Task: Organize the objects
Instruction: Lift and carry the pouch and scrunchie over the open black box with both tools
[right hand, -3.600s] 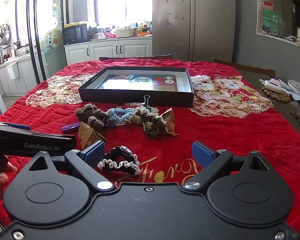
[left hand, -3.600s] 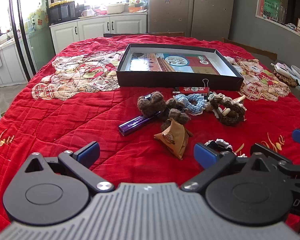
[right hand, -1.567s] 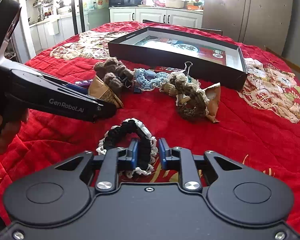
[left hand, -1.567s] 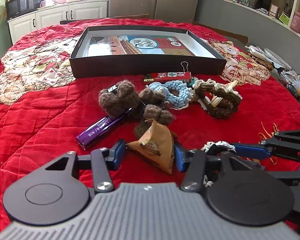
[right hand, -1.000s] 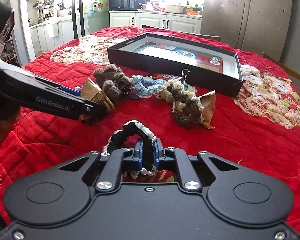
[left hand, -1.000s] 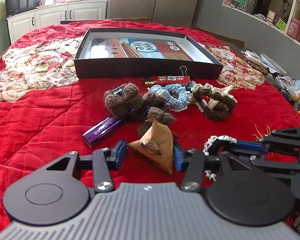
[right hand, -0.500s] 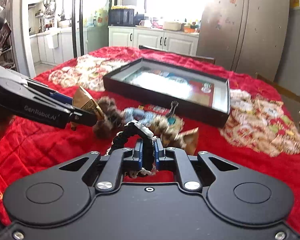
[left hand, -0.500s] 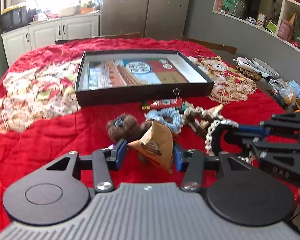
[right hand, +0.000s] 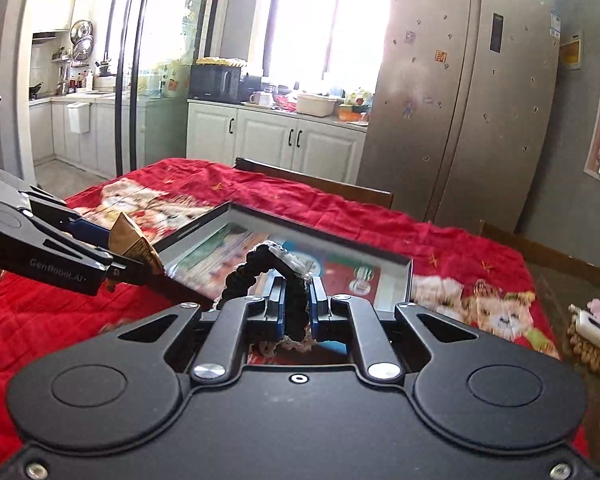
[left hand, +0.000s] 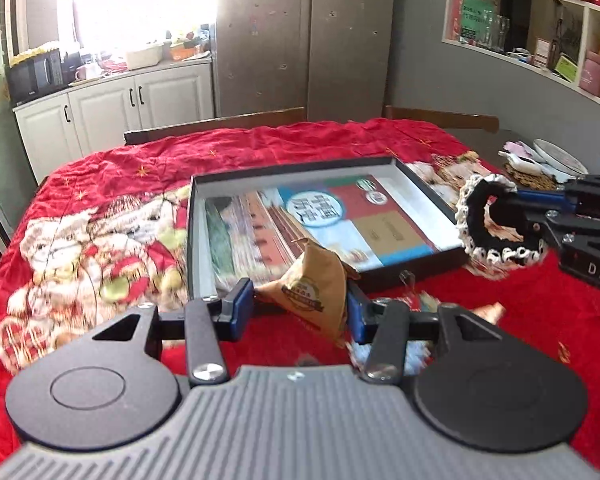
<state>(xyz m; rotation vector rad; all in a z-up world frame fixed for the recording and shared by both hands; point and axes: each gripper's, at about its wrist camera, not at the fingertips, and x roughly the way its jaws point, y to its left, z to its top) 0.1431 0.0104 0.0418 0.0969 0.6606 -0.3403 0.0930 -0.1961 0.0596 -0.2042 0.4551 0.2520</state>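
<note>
My left gripper (left hand: 300, 306) is shut on a brown pyramid-shaped packet (left hand: 314, 290) and holds it in the air in front of the near wall of the black box (left hand: 284, 304). My right gripper (right hand: 296, 308) is shut on a black scrunchie with white lace trim (right hand: 260, 264), also lifted, near the box's right near corner. In the left wrist view the scrunchie (left hand: 496, 220) hangs at the right, clamped by the right gripper's blue fingers (left hand: 540, 196). In the right wrist view the packet (right hand: 134, 246) shows at the left, with the box (right hand: 396, 258) ahead.
The red patterned cloth (left hand: 100, 216) covers the table. A few leftover objects lie blurred below my left gripper's fingers. Wooden chair backs (left hand: 220, 124) stand at the far edge. Plates and coasters (left hand: 540, 164) sit at the far right. Kitchen cabinets and a fridge are behind.
Both grippers have risen off the cloth and moved toward the box, each carrying its object. The packet and the scrunchie now hang over the box's near edge; the remaining pile has dropped below view.
</note>
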